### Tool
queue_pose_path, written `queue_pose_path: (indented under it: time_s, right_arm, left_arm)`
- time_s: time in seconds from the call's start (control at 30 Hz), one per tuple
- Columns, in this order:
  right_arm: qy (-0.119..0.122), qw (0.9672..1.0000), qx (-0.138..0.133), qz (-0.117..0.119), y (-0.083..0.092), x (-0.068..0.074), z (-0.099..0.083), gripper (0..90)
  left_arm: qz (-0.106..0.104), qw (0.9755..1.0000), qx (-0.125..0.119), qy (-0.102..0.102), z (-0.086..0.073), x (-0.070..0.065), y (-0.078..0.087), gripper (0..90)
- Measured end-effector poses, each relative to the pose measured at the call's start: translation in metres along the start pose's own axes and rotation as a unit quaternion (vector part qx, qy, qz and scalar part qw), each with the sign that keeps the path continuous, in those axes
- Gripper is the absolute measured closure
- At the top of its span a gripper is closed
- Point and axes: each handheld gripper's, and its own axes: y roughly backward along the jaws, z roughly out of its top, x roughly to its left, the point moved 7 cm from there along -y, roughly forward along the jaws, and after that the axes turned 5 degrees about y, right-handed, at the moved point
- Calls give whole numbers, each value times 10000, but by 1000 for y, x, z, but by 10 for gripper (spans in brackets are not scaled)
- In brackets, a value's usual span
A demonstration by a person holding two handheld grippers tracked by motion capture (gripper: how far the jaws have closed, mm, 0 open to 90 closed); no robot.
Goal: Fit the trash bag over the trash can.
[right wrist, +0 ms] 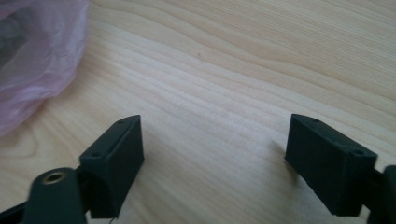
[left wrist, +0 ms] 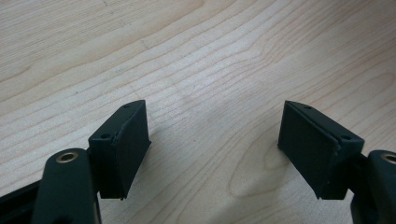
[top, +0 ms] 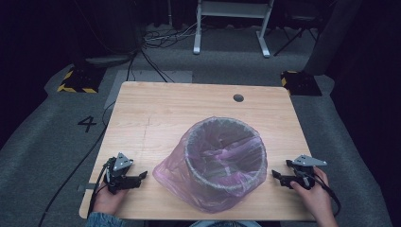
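Wooden table [top: 156, 118], bare w/ one cable hole at far edge. Mesh bin [top: 225, 153] sits centre-near, lined w/ pink bag [top: 172, 171] folded over rim, slack pooling at base — prob. so liner stays put. Left gripper [top: 141, 176] and right gripper [top: 275, 174] rest either side of bin, aimed inward, apart from it. Both jaws spread wide, nothing between, just tabletop; hands [top: 312, 194] relaxed.

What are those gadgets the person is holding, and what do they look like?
Each hand grips a black tool. The left claw and right claw each end in two blocky black jaws with small screw holes, hinged on arms with a brass-ringed pivot. A grey three-cornered plate tops each, and a black cable trails off toward the table's near edge. A blue denim-like cuff shows at the left wrist.
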Motion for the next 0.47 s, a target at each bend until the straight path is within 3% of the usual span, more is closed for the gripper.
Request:
queue_pose_path:
  time_s: [0.07, 0.2, 0.3, 0.47]
  right_arm:
    - [-72, 9999, 60, -68, -5, -3, 3, 108]
    - [70, 9998, 176, 88, -12, -8, 6, 0]
    - [259, 9991, 180, 300, -18, -11, 10, 0]
    - [320, 9986, 176, 370, -19, -12, 11, 0]
  left_arm:
    - [-1, 10000, 0, 0, 0, 0, 0, 244]
    - [-23, 10000, -2, -1, 0, 0, -1, 241]
    - [-36, 10000, 5, -2, 1, 0, -1, 238]
    - [-40, 10000, -5, -13, 1, 0, -1, 234]
